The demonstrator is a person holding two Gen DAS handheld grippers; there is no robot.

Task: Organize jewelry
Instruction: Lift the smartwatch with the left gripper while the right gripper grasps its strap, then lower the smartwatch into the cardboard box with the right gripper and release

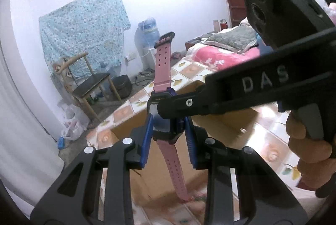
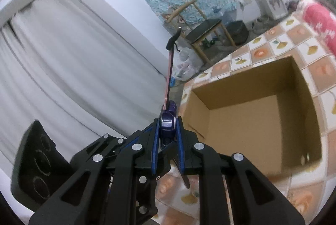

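— One watch (image 1: 162, 117) is all we hold, and both grippers are on it. Its case is dark, boxy plastic with a purple edge; the two straps are soft pink rubber punched with rows of small holes, and the upper strap ends in a black buckle.

— How do we grip it?

— Our left gripper (image 1: 168, 130) has its ribbed blue pads against the two sides of the case, clamped onto the watch. Our right gripper (image 2: 168, 130) pinches the same case across its thin faces, jaws nearly together. In the left view it reaches in from the right, black and angular, with a hand (image 1: 308, 145) wrapped round its handle.

— And the pose?

— Both grippers tilt somewhat downward. The watch hangs in the air between them, one strap standing up, the other dangling toward the cardboard box (image 2: 252, 120).

— Where is the box?

— Below and beyond the watch, open-topped, plain brown corrugated card, square; nothing shows on the part of its floor we can see. It sits on a cloth (image 2: 273, 44) printed with orange and white squares. We cannot tell whether a bed or a table lies under that cloth.

— What else do we count?

— One wooden chair (image 1: 92, 86) with a dark seat, one pale blue flowered sheet (image 1: 84, 29) hung on the wall, one pink blanket (image 1: 220, 54), and white pleated curtains (image 2: 52, 67).
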